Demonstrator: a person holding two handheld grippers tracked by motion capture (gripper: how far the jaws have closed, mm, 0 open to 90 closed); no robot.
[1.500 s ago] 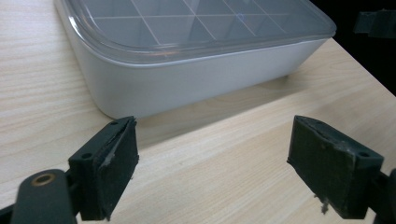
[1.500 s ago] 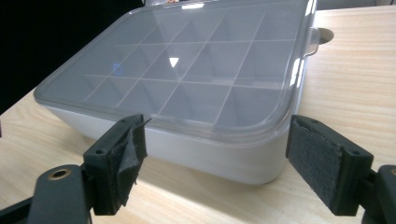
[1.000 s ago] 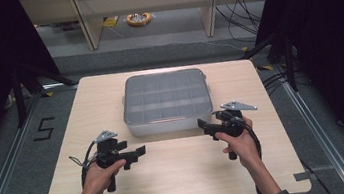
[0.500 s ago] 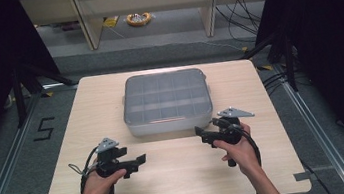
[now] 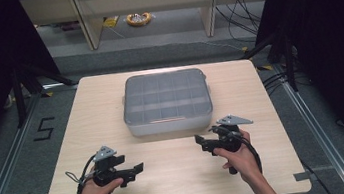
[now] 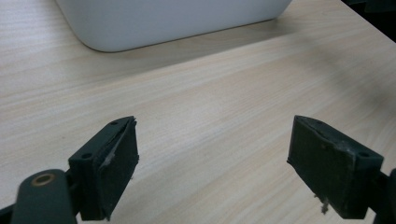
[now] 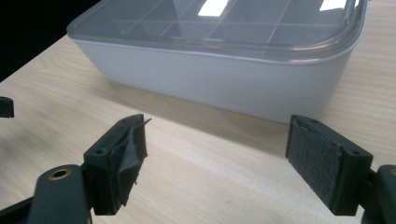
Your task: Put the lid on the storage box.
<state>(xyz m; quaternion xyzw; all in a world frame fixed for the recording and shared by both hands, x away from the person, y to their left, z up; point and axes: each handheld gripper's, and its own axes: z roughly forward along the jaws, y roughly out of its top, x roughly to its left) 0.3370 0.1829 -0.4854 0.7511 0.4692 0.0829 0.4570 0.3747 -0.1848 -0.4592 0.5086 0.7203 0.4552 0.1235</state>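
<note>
In the high view there is one table (image 5: 110, 105), light wood, taking up the middle of the frame, and on it one grey box (image 5: 166, 101) with a clear lid, its inside split into a grid of compartments; it sits just above the centre of the frame, well back from every table edge. Two grippers are over the bare lower half of the board: the left gripper (image 5: 138, 168) at lower left, held in one hand (image 5: 96, 191), and the right gripper (image 5: 199, 140) at lower right of centre, held in the other hand (image 5: 235, 155). Open wood lies between them and on both sides of the box out to the table's left and right edges. In the left gripper view the two black jaws stand wide apart at the bottom of the frame with nothing between them but bare table; the box's white lower wall (image 6: 173, 21) crosses the top of the frame, well apart from the jaws. In the right gripper view the jaws are likewise spread and empty, and the box (image 7: 224, 79) fills the upper half, its near wall and rounded corner close ahead, lid on, with a strip of free wood before it.
</note>
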